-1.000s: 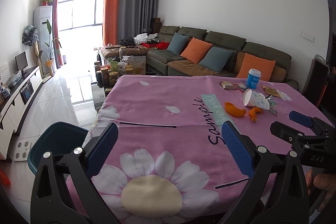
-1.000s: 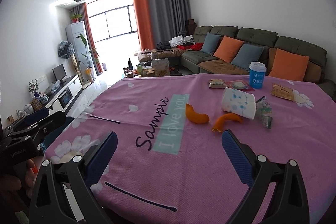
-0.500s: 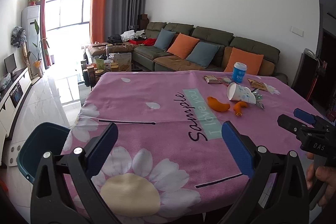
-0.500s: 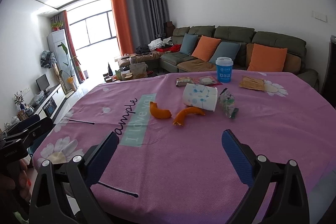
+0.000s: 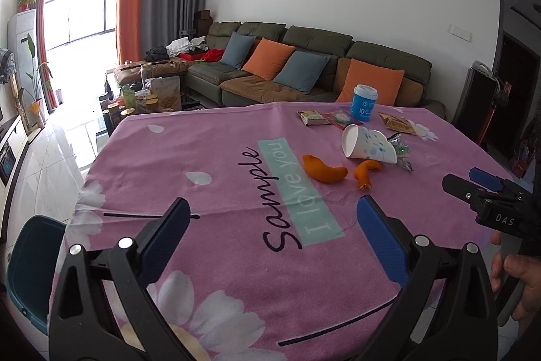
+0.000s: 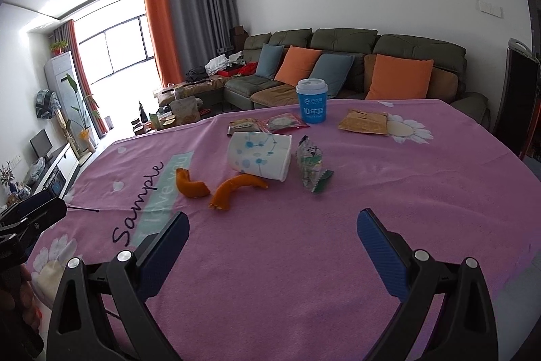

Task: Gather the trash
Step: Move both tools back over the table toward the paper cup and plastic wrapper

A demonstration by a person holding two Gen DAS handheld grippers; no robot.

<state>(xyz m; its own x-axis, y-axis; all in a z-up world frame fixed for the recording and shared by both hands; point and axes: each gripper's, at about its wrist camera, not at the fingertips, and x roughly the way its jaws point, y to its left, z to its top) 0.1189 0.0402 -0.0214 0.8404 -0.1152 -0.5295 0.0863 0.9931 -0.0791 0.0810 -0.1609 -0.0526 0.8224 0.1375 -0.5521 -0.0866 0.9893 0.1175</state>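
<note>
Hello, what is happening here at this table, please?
A person holds a gripper in each hand over a table with a pink cloth. Both the left gripper and the right gripper are open and hold nothing. Trash lies ahead, untouched: a tipped paper cup, two orange peels and wrappers. A blue cup stands upright behind.

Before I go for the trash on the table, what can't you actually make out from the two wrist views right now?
- Tipped paper cup: right view shows only its outside; left view's mouth too small to judge contents.
- Blue bin: left view, cut by the edge and the left gripper; inside unseen.
- Flat packets and wrapper: print too small.
- Right gripper: open, nothing held.
</note>
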